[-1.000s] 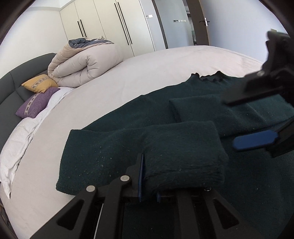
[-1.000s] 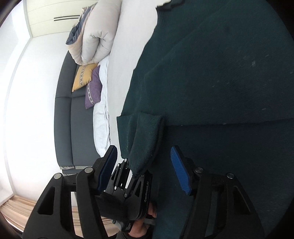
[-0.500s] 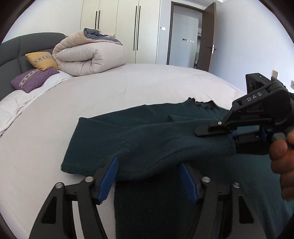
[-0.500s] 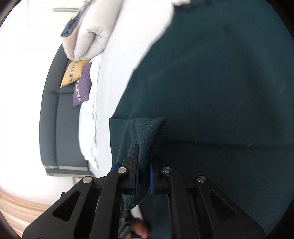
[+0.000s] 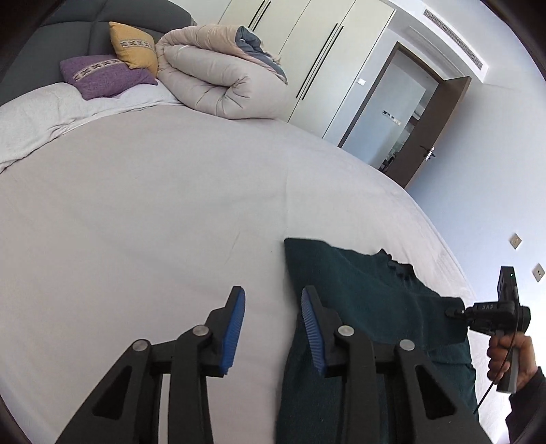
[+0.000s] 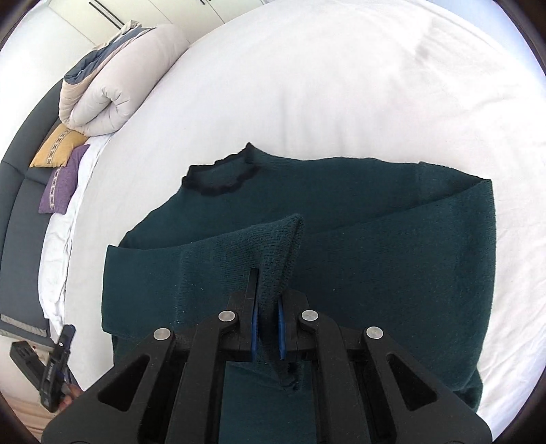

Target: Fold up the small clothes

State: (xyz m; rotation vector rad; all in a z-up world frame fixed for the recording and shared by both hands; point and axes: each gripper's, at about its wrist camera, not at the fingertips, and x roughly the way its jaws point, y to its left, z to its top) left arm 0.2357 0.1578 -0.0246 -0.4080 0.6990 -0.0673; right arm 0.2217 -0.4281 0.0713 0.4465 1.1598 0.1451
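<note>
Since 0.5 s ago: left gripper [image 5: 273, 324] has swung off the sweater [image 6: 341, 246] and now sits over bare bedsheet [image 5: 153, 211]; its blue pads [image 5: 235, 324], which then flanked a fold of knit, now stand wide apart with nothing between them. Right-hand pad lies at the sweater's left edge in the left wrist view; contact cannot be judged.

Right gripper [image 6: 268, 321]: fingers nearly closed, pinching a raised ridge of dark green knit, apparently the sleeve cuff [image 6: 283, 239], between the blue pads. Grip unchanged from 0.5 s ago, but the view has turned, so the garment now runs across the frame centre.

Sweater position: flat on the white bedsheet, centre to lower half of the right wrist frame. Ruffled dark collar [image 6: 218, 177] at upper centre-left. Folded edge at far right of frame; folded edge also at lower left. In the left wrist view the garment occupies the lower right, with the right gripper and the holding hand [image 5: 508, 355] at the right edge, gripper tip on the cloth.

Background, left wrist view: rolled beige duvet [image 5: 218, 78], yellow cushion [image 5: 134, 46] and purple cushion [image 5: 102, 73] at upper left against a dark grey headboard [image 5: 68, 13]; white wardrobe [image 5: 324, 44] and dark door [image 5: 433, 133] at upper right.
</note>
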